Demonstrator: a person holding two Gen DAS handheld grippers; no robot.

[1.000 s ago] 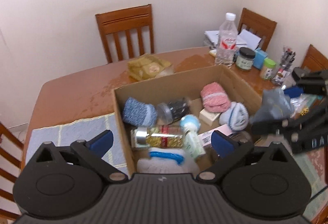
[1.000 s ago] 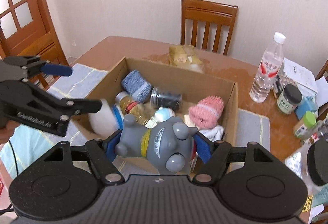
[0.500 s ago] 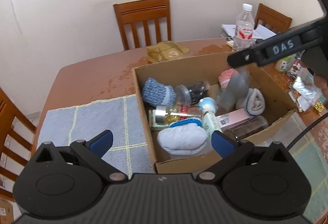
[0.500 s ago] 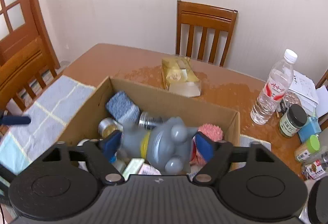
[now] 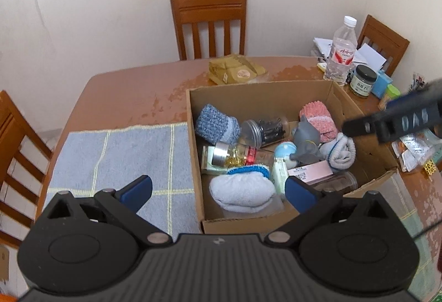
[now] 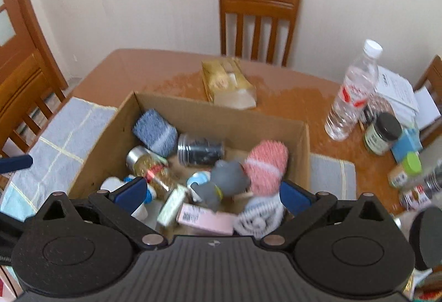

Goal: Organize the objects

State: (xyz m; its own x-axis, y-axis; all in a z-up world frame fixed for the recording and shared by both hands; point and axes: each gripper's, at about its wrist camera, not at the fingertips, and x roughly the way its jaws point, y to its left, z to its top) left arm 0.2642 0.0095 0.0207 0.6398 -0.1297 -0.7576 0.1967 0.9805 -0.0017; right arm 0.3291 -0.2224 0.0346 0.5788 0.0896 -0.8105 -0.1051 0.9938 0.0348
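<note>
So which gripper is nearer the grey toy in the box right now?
Right. The right gripper hangs open directly over the grey toy, which lies loose in the cardboard box. The left gripper sits open at the box's near left wall, further off.

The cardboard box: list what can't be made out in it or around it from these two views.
- Gray toy: blurred in the right wrist view, so whether it has settled is unclear.
- Clear jar: left wrist view, mostly hidden under the pink carton.
- Box near wall: right wrist view, covered by the right claw.
- Jar label: too small to read.
- Right-edge clutter: blurred, cut off.
</note>
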